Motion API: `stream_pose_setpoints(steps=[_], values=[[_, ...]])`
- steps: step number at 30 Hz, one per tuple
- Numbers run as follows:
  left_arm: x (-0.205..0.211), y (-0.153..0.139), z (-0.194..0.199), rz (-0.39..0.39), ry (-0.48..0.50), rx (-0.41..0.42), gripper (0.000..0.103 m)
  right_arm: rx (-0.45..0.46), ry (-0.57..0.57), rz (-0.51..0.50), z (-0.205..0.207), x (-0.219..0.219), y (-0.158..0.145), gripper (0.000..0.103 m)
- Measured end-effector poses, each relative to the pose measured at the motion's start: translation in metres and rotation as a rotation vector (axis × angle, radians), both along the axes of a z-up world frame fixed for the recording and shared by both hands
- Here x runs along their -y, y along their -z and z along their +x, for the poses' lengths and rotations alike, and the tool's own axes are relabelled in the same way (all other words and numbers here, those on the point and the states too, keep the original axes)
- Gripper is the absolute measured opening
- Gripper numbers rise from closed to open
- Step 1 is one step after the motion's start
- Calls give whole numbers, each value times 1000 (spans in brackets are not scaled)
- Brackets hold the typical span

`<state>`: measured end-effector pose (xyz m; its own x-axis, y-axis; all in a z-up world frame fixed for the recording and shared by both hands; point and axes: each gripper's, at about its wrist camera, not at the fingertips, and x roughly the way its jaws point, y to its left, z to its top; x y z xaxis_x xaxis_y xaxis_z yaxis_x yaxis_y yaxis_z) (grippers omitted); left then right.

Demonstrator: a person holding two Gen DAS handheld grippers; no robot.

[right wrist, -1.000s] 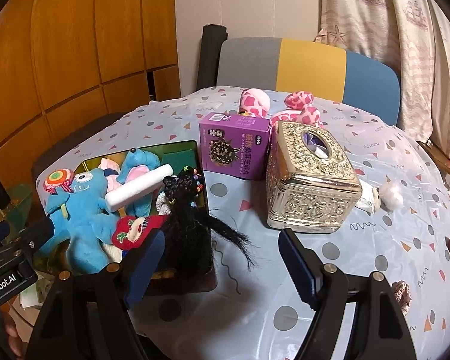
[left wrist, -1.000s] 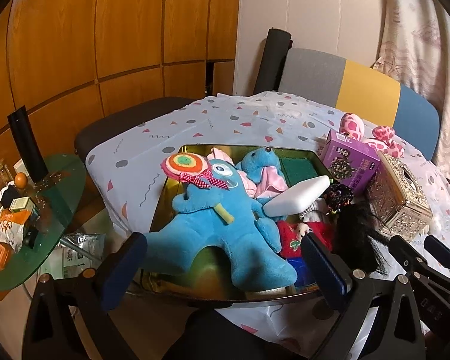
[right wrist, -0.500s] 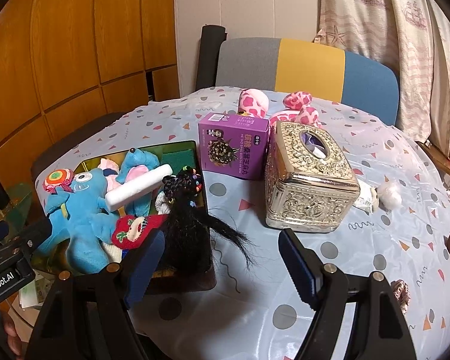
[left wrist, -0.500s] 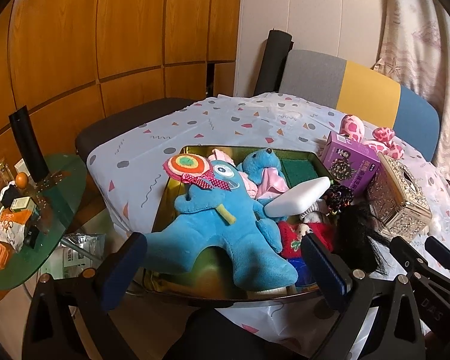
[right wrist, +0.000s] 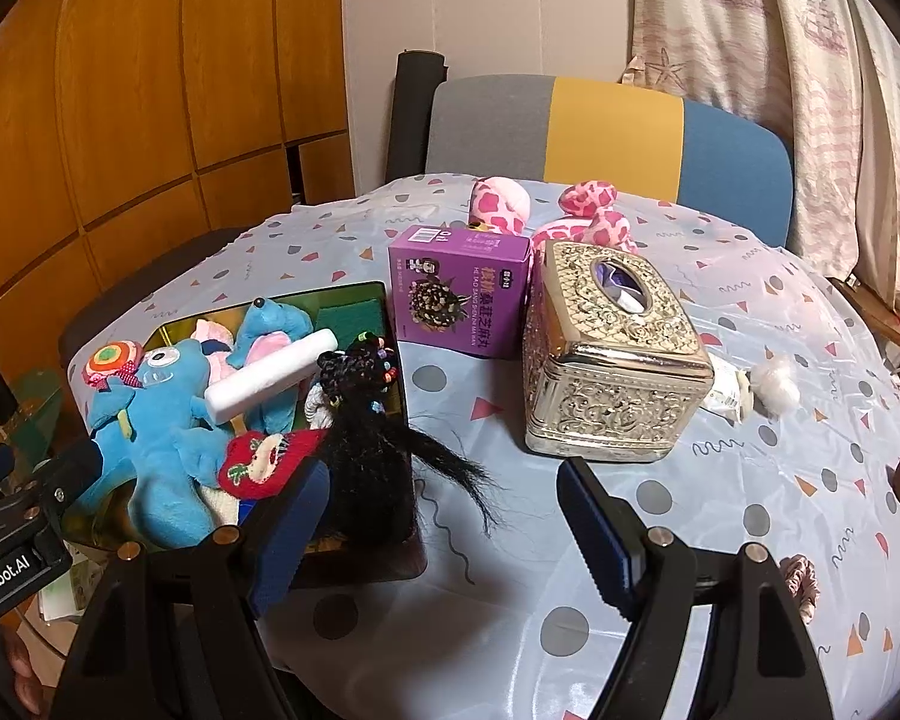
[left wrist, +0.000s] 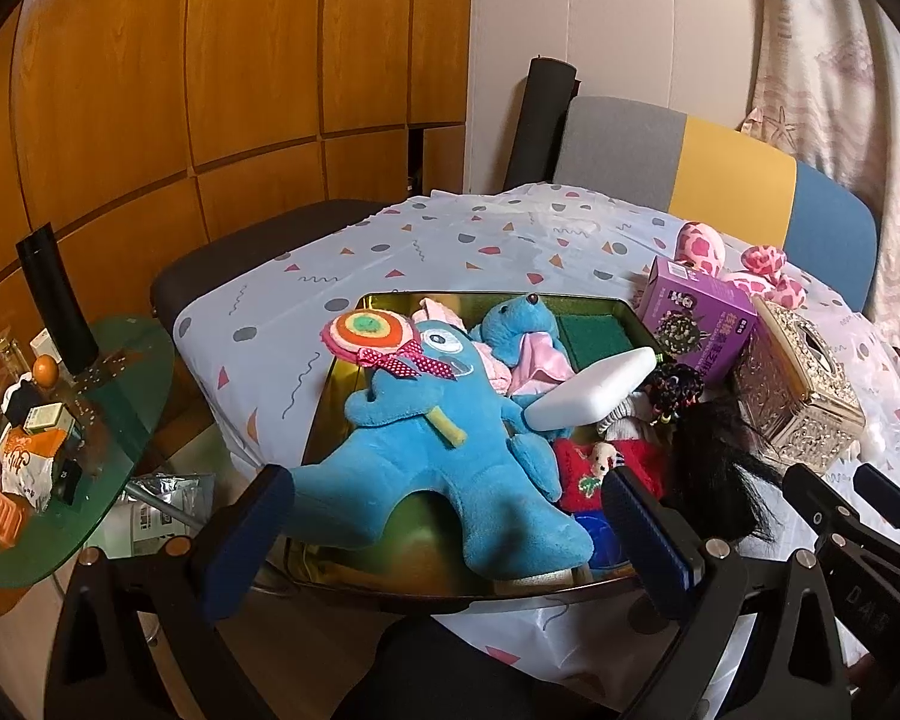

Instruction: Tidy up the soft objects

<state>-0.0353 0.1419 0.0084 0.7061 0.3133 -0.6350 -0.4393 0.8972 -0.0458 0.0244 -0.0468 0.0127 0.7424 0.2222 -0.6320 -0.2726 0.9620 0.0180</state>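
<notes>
Reaching with both grippers, left [left wrist: 450, 516] and right [right wrist: 438, 516], gaping empty, could snag black doll hair [right wrist: 384, 456] at lower-centre, dragging tray [left wrist: 390, 303].

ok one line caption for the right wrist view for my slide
Open right gripper hovering over the patterned tablecloth, between a gold tray of plush toys and an ornate silver tissue box.

Warm wood panels [left wrist: 222, 90] cover the wall on the left, meeting a plain pale wall [right wrist: 486, 6] behind. A chair [right wrist: 606, 138] in grey, yellow and blue stands at the far side of the desk [right wrist: 750, 480]. A patterned curtain [right wrist: 780, 42] hangs at right. A green glass side table [left wrist: 120, 396] stands low at left.
</notes>
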Motion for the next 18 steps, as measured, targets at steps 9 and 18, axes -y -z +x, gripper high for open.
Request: stream_pose_setpoints(steps=[9, 18], values=[[2, 1, 1, 12, 8, -7, 103, -4, 5, 4, 1, 2, 2, 80], [3, 2, 2, 13, 12, -11, 103, -8, 5, 2, 1, 3, 3, 80]])
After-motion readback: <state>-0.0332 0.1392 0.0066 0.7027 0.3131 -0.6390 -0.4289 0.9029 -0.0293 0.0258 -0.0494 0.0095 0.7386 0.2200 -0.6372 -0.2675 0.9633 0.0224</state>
